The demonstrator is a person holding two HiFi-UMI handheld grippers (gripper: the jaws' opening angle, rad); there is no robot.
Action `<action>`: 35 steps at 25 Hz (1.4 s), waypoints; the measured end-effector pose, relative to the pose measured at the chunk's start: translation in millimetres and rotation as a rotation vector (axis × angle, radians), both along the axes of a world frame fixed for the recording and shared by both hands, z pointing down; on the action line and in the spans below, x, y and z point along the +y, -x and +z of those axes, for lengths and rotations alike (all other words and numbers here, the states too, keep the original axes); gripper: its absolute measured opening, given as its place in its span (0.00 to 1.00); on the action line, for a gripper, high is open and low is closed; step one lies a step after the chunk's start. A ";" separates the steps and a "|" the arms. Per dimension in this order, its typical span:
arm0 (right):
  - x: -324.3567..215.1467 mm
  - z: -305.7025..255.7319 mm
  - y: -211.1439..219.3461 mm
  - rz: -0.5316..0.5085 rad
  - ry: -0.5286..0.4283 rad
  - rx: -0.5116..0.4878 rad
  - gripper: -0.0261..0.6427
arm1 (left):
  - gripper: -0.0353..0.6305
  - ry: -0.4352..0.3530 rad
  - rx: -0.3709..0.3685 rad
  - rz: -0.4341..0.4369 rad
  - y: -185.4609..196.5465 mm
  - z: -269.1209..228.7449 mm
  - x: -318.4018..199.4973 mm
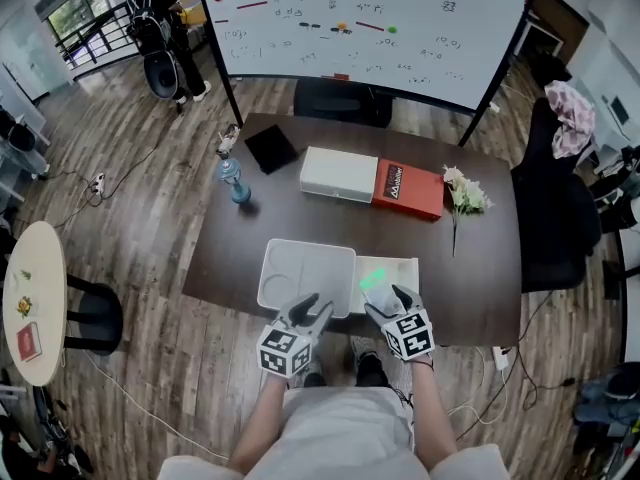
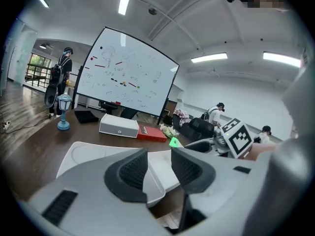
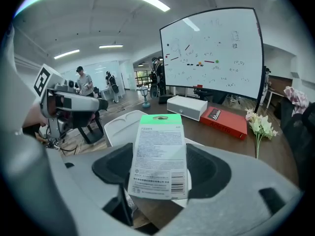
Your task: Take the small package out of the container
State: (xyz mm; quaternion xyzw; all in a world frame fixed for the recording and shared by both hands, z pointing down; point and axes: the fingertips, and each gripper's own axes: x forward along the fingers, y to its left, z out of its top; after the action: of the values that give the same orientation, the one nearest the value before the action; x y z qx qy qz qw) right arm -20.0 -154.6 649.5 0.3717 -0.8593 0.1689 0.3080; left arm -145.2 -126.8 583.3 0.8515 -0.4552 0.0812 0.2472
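Head view: the right tool (image 1: 386, 300) holds the package (image 1: 372, 281) over the white container (image 1: 408, 266) on the table (image 1: 320, 223), green end pointing away. Left gripper view: the left tool (image 2: 158, 167) has its jaws apart, empty. Right gripper view: the jaws clamp the package's lower end, long axis upright.

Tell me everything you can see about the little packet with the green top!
The small package is a thin, flat, card-like packet. It is white, with a bright green strip and a hang hole at the top. Tiny print and barcodes cover the side facing the right gripper view, too small to read. It stands upright, pinched at its lower edges by the fingers of the right gripper, over the white container. Nothing else seems to touch it.
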 end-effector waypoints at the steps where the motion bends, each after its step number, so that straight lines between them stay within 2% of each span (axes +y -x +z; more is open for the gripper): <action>1: 3.5 -1.9 1.0 0.013 -0.006 -0.007 0.55 | 0.27 -0.003 -0.002 0.006 1.4 -0.7 3.3; 11: 36.5 -19.3 16.9 0.100 -0.061 -0.089 0.55 | 0.25 -0.019 -0.007 0.001 25.7 -1.3 33.7; 17: 58.5 -25.4 31.1 0.134 -0.090 -0.137 0.55 | 0.25 -0.019 -0.017 0.032 30.5 4.0 49.3; 35: 70.6 -24.9 31.3 0.346 -0.189 -0.211 0.55 | 0.25 -0.051 -0.048 0.018 55.2 11.1 38.4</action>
State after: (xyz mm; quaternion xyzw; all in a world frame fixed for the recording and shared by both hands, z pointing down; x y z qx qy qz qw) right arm -51.3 -83.9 624.7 0.5209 -0.8223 0.1757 0.1466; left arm -200.4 -88.4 594.4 0.8595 -0.4552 0.0922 0.2137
